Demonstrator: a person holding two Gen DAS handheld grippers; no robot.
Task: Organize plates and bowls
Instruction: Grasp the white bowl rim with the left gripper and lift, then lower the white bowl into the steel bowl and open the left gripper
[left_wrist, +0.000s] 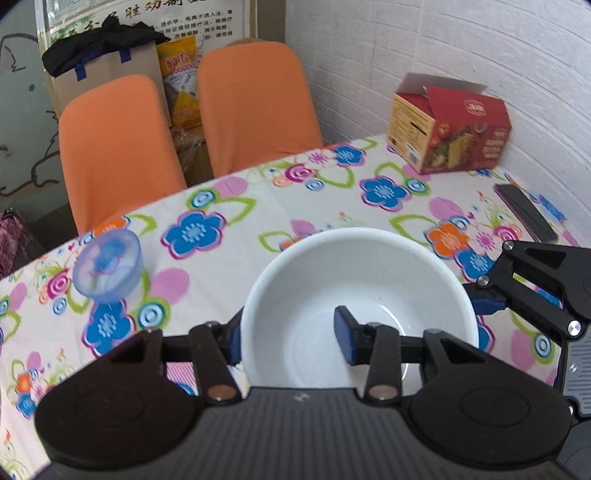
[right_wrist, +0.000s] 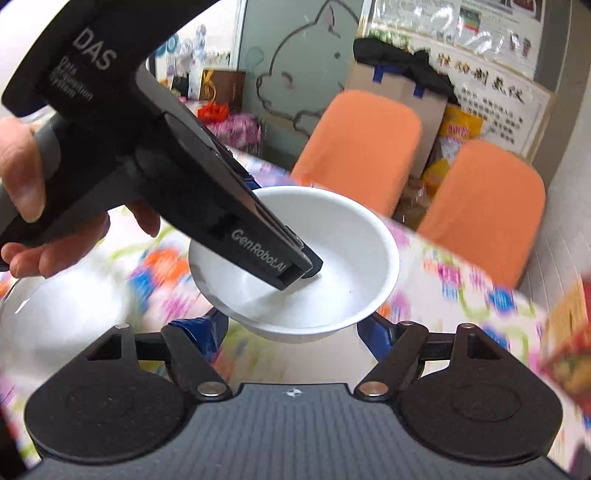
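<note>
A white bowl (left_wrist: 354, 288) is held above the floral tablecloth (left_wrist: 258, 206). My left gripper (left_wrist: 291, 339) is shut on the bowl's near-left rim, one blue pad inside, one outside. It also shows in the right wrist view (right_wrist: 295, 273), reaching into the same bowl (right_wrist: 351, 258). My right gripper (right_wrist: 291, 336) is open, its blue pads on either side just below the bowl's near rim; whether they touch is unclear. It shows at the right edge of the left wrist view (left_wrist: 491, 295). A second white dish (right_wrist: 55, 325) lies blurred at lower left.
A clear blue plastic cup (left_wrist: 109, 271) stands near the table's left edge. A red carton (left_wrist: 450, 129) sits at the far right by the wall, a dark phone (left_wrist: 526, 212) near it. Two orange chairs (left_wrist: 255, 103) stand behind the table.
</note>
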